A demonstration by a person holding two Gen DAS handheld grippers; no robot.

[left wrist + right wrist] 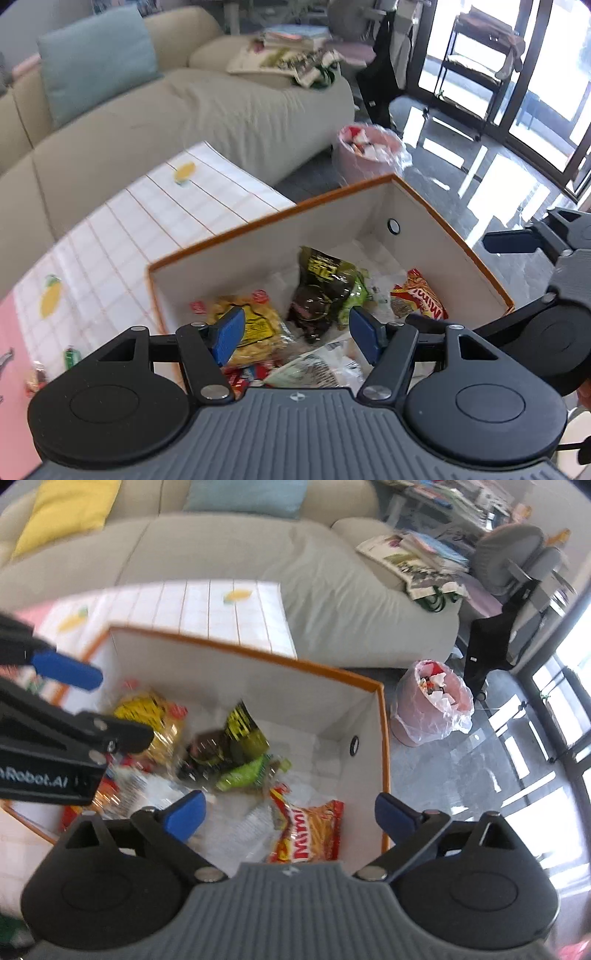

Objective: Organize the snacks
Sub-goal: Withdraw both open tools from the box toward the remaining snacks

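A white box with an orange rim (258, 221) (258, 653) stands on the table and holds several snack packs. Inside lie a yellow pack (258, 328) (147, 709), a dark green pack (325, 273) (243, 727), a light green pack (243, 773) and a red-orange noodle pack (421, 299) (310, 834). My left gripper (297, 334) is open and empty above the box's near side. My right gripper (290, 814) is open and empty above the noodle pack. The left gripper's blue fingertip (66, 670) shows at the left of the right wrist view.
A white tablecloth with orange grid and lemon prints (147, 214) (221, 609) covers the table. Small snacks (72, 356) lie on it left of the box. A beige sofa (221, 110) stands behind. A pink bin (369, 155) (432, 705) stands on the floor.
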